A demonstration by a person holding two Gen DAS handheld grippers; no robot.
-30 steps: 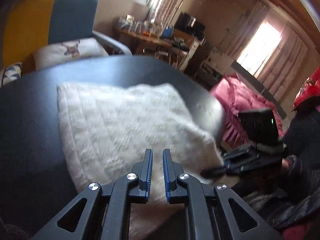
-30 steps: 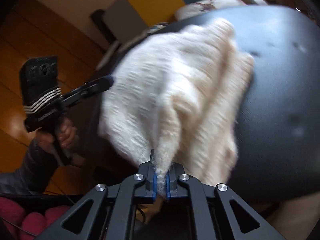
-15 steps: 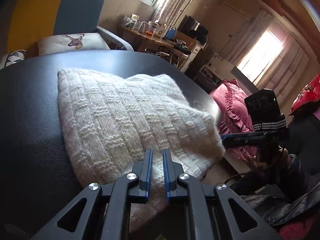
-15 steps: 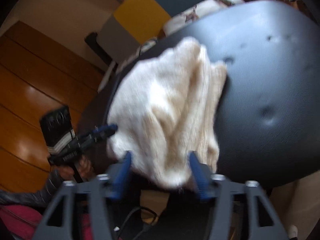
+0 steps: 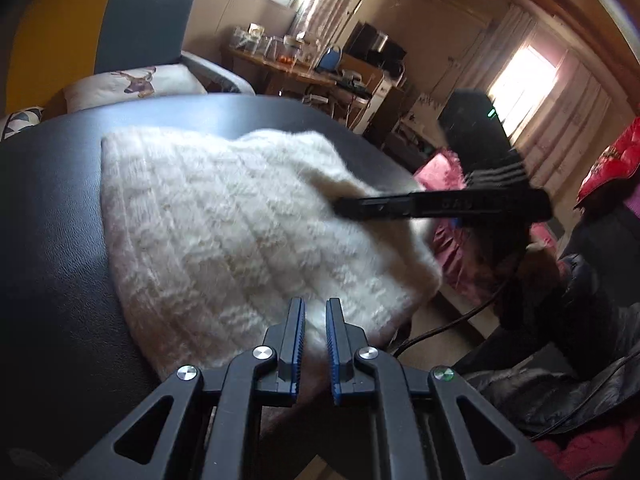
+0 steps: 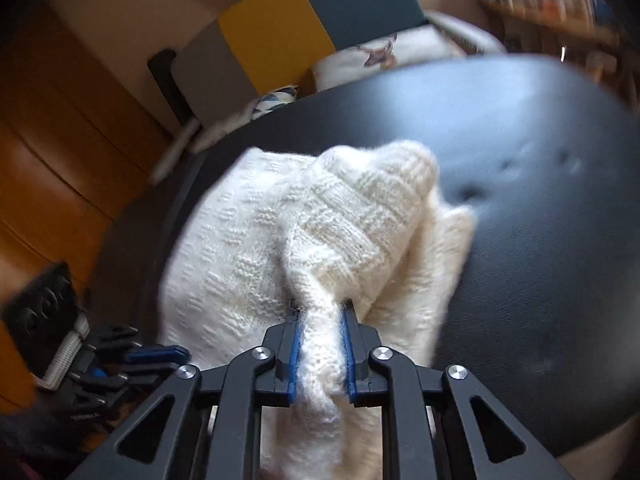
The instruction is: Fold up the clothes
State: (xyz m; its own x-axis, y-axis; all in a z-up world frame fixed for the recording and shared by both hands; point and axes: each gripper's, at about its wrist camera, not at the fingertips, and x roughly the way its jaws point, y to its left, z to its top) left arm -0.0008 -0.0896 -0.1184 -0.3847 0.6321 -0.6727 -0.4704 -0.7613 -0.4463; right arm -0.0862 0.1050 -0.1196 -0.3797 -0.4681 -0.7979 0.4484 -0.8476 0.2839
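A cream knitted sweater [image 5: 248, 232] lies bunched on the round black table [image 5: 52, 220], reaching over its near edge. In the right wrist view my right gripper [image 6: 320, 312] has its jaws closing, the blue pads pressing a raised fold of the sweater [image 6: 340, 232] between them. From the left wrist view that right gripper [image 5: 344, 208] shows as a black bar at the sweater's right side. My left gripper [image 5: 316, 308] hovers at the sweater's near edge, jaws almost together, nothing pinched. It also shows low on the left as the left gripper [image 6: 160, 354], just off the cloth.
A yellow and teal armchair [image 5: 100, 28] with a deer cushion [image 5: 132, 84] stands behind the table. A cluttered desk [image 5: 300, 64] is further back, pink bedding [image 5: 440, 176] to the right. A black cable [image 5: 440, 328] trails over the floor. A person's dark sleeve [image 5: 592, 280] is at the right.
My right gripper let go of the pinched sweater edge, opened wide, then closed on a thicker fold of it. The left gripper crept slightly forward, jaws unchanged.
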